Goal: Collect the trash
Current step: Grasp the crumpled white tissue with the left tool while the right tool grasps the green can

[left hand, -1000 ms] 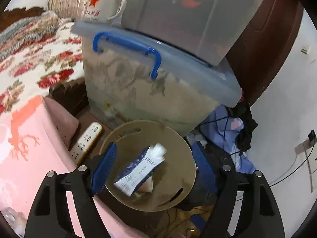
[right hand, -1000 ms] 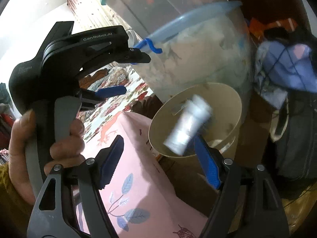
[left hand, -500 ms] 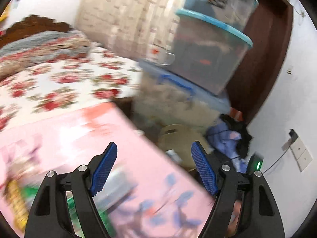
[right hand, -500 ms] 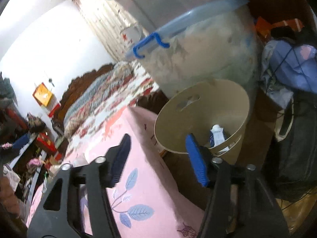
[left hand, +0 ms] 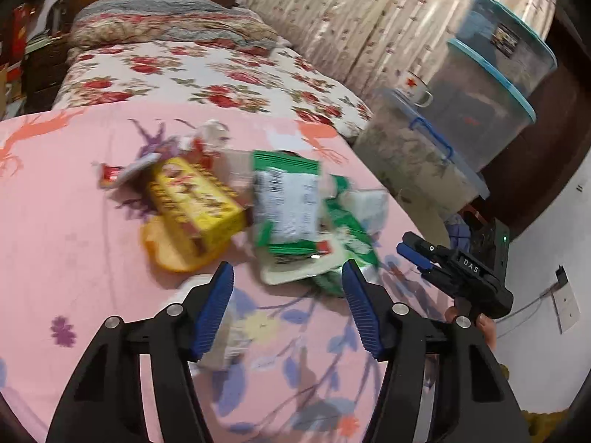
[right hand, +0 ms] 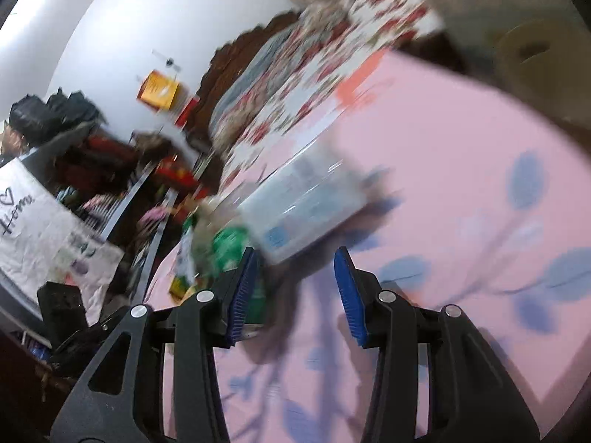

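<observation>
The left gripper (left hand: 287,308) hung over the pink tablecloth (left hand: 66,229), jaws part open and closing, nothing between its blue pads (left hand: 212,312). Just ahead lay the trash: a green snack bag (left hand: 288,203), a yellow box (left hand: 195,199) and a red wrapper (left hand: 110,174). The right gripper (right hand: 293,295) was narrower, also closing, empty, near a blurred clear plastic package (right hand: 306,203). Its body read "DAS" in the left view.

Box (left hand: 195,199) left of packets (left hand: 291,203) — on table (left hand: 66,236)
</observation>
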